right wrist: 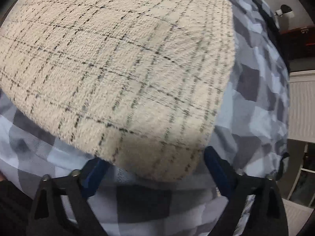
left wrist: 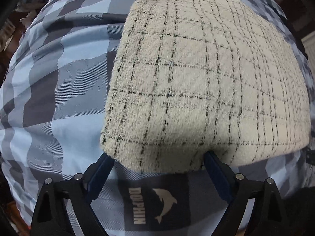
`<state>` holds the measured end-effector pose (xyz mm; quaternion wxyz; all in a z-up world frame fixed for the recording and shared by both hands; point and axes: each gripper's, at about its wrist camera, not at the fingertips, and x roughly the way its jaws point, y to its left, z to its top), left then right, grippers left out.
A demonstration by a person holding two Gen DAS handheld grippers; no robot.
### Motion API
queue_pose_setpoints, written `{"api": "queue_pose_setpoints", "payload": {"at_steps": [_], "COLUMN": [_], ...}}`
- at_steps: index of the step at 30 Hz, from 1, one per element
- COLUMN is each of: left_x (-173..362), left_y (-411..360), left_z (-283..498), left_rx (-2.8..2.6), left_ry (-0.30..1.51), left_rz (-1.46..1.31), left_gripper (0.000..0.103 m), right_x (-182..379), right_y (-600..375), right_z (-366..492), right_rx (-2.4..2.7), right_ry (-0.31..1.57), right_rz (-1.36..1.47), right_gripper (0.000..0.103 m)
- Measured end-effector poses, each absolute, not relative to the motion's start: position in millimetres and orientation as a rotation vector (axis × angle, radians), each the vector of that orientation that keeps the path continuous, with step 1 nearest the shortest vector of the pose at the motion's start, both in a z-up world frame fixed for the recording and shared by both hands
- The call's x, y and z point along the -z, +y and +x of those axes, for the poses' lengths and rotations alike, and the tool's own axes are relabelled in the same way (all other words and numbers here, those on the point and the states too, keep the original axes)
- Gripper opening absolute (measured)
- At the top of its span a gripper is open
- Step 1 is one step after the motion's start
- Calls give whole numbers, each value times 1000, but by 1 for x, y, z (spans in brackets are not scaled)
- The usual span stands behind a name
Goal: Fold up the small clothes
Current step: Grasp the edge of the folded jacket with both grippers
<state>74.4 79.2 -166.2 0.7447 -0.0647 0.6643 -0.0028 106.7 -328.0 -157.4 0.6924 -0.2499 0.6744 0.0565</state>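
Note:
A cream fleece garment (left wrist: 196, 74) with a thin black grid pattern lies folded flat on a blue-and-grey checked bedspread (left wrist: 49, 90). My left gripper (left wrist: 157, 157) is open, its blue-padded fingers (left wrist: 100, 173) spread to either side of the garment's near left corner, which sits between them. In the right wrist view the same garment (right wrist: 118, 59) fills the upper left. My right gripper (right wrist: 155, 157) is open, its fingers (right wrist: 216, 169) straddling the garment's near right corner.
The bedspread (right wrist: 256, 98) carries a dark label with a dolphin and lettering (left wrist: 155, 206) just below my left gripper. Dark furniture (right wrist: 295, 37) and a white panel (right wrist: 303, 106) stand beyond the bed's right edge. Clutter lies off the bed at far left (left wrist: 13, 25).

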Motion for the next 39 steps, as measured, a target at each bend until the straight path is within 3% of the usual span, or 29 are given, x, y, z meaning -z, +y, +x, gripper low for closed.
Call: {"api": "queue_pose_setpoints", "payload": {"at_steps": [1,3,6,18,23,25,27,28,29,30,32,36,39], "left_x": [167,164,151,151,154,151,146,143,141,138,130,103,84], "left_y": [80,83,83,96,103,106,113,113,115,117,121,130,135], "left_z": [77,84,91,95,85,83,78,78,77,78,77,71,60], "left_rx": [26,49,44,5,15,19,22,22,28,32,47,74,94], "left_ry": [1452,1437,1396,1392,1394,1391,1382,1372,1365,1357,1334,1239,1177], "left_rz": [-153,-168,-171,-238,-278,-283,-282,-281,-295,-312,-348,-424,-474], "left_gripper": [79,64,51,51,50,47,32,30,27,24,22,20,19], "right_x": [159,161,152,118,137,150,166,171,174,174,169,137,115], "right_y": [-330,-334,-340,-336,-320,-314,-308,-304,-302,-299,-293,-301,-300], "right_z": [108,110,111,105,103,105,105,105,104,101,101,106,96], "right_rx": [-141,-168,-201,-258,-250,-243,-241,-240,-239,-249,-274,-312,-319], "right_ry": [1506,1504,1475,1478,1513,1513,1525,1528,1524,1516,1505,1419,1327], "right_rz": [-536,-498,-459,-468,-584,-641,-678,-692,-705,-703,-649,-517,-579], "right_gripper": [79,64,54,54,54,55,55,55,52,35,25,18,17]}}
